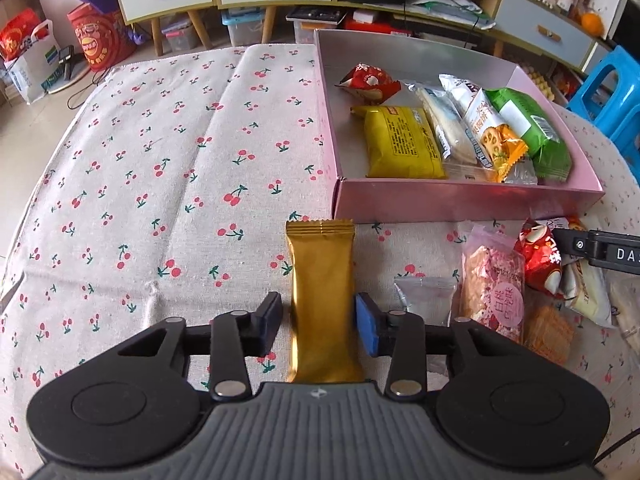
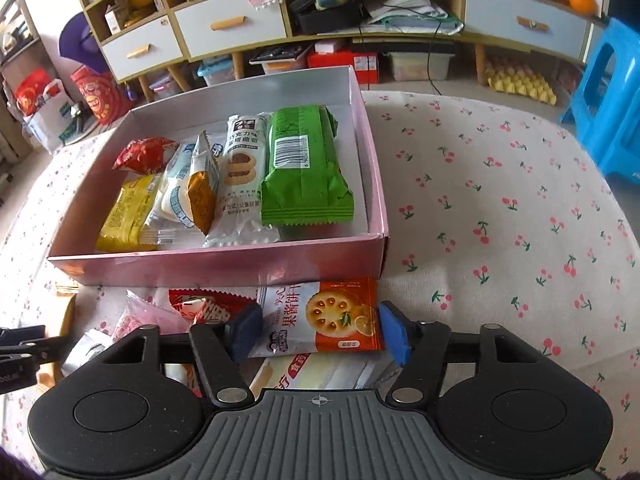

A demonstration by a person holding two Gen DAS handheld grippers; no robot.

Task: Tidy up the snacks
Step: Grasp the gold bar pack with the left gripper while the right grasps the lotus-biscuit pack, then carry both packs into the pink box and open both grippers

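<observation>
Gold snack btwn left tongs, untouched.

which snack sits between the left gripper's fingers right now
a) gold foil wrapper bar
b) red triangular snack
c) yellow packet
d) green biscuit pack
a: in the left wrist view the gold foil wrapper bar lies on the cherry-print tablecloth between the left gripper fingers, outside the pink box; the green biscuit pack and yellow packet are inside that box.
</observation>
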